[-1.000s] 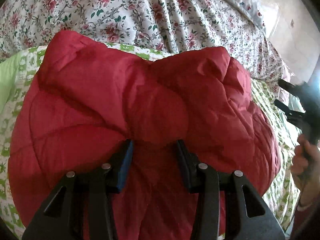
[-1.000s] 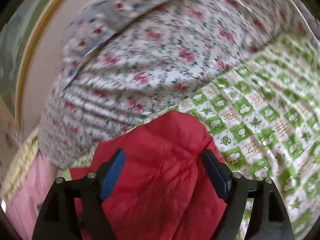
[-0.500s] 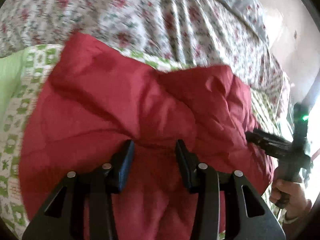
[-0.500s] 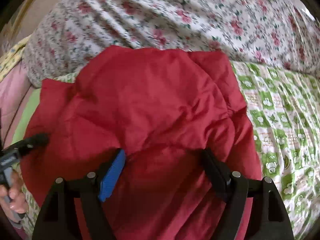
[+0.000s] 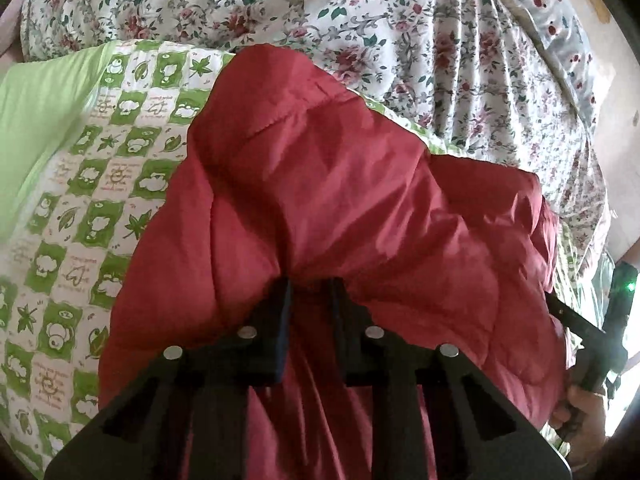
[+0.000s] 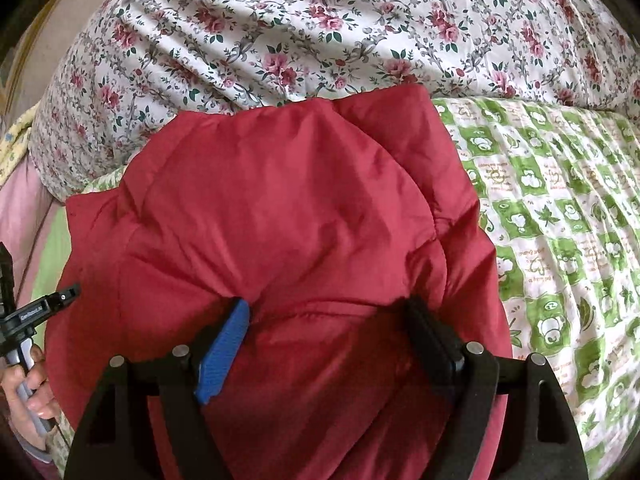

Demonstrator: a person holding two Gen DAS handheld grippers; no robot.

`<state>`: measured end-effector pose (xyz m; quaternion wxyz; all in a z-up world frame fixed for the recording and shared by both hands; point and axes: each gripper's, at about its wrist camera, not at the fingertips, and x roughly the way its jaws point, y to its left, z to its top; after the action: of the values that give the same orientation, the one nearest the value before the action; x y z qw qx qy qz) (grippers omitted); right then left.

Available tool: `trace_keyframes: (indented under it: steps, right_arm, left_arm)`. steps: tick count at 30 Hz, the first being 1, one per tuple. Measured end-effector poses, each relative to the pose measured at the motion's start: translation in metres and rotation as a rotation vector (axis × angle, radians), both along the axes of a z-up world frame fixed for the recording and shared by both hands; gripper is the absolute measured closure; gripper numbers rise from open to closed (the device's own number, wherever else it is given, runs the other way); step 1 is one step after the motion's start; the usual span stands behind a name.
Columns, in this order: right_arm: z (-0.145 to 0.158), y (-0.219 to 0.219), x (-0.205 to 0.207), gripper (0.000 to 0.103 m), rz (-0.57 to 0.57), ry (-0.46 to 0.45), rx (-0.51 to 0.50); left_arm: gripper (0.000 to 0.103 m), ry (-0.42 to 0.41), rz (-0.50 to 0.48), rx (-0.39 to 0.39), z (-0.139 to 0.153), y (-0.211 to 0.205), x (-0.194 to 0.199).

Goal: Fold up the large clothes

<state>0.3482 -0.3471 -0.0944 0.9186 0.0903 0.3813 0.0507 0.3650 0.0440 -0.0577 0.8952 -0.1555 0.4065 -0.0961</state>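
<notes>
Narrowed sharply on a pinch of the jacket (image 5: pixel 340 208): left gripper (image 5: pixel 310 286), jaws just closing, now clenched on a thin ridge of red quilted cloth gathered between the pads. Swung round too since the earlier frames, with more of the green quilt (image 5: pixel 80 184) showing to its left than before, and the right gripper's dark frame closer at the far right edge.

Stayed wide: right gripper (image 6: pixel 326 312), released, blue pad on the left and black pad on the right pressed down into the puffy cloth with a broad bulge between them, but not squeezing it. Seen at the left edge of that view: a hand (image 6: pixel 24 392) on the left tool's handle.

Lay directly ahead of and under both grippers: jacket, bunched into a rounded heap on the quilt, its far edge touching the floral cover (image 6: pixel 320 32) behind.

Judged partly done: body already doubled into a compact mound, no sleeves trailing in view. Probably left: closing the right grip, lifting the near edge with both, carrying it over, then flattening. Could not tell whether a zip or collar lay underneath.
</notes>
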Motion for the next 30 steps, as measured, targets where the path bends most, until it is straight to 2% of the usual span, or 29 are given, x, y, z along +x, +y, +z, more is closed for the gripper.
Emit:
trace_keyframes:
  steps: [5,8,12,16,18,24,30]
  right_arm:
    - [0.002,-0.001,-0.004,0.021,-0.006,-0.02,0.016]
    - [0.007,-0.002,-0.01,0.021,-0.011,-0.032,0.028]
    - [0.016,-0.006,-0.019,0.021,-0.02,-0.038,0.051]
    - [0.024,-0.01,-0.03,0.021,-0.023,-0.045,0.066]
    - [0.028,-0.012,-0.036,0.021,-0.02,-0.044,0.065]
    - [0.035,-0.019,-0.051,0.021,-0.016,-0.05,0.067]
    - [0.039,-0.021,-0.062,0.021,-0.005,-0.047,0.069]
  left_arm:
    - [0.084,-0.007,0.005,-0.044,0.008,0.009,-0.012]
    - [0.078,-0.011,-0.002,-0.052,0.017,0.011,-0.021]
    - [0.058,-0.024,-0.002,-0.054,0.029,0.014,-0.033]
    - [0.044,-0.051,0.016,-0.052,0.041,0.021,-0.046]
    - [0.04,-0.062,0.023,-0.062,0.046,0.028,-0.051]
    - [0.036,-0.041,0.051,-0.085,0.045,0.048,-0.054]
    - [0.036,-0.018,0.055,-0.101,0.037,0.06,-0.058]
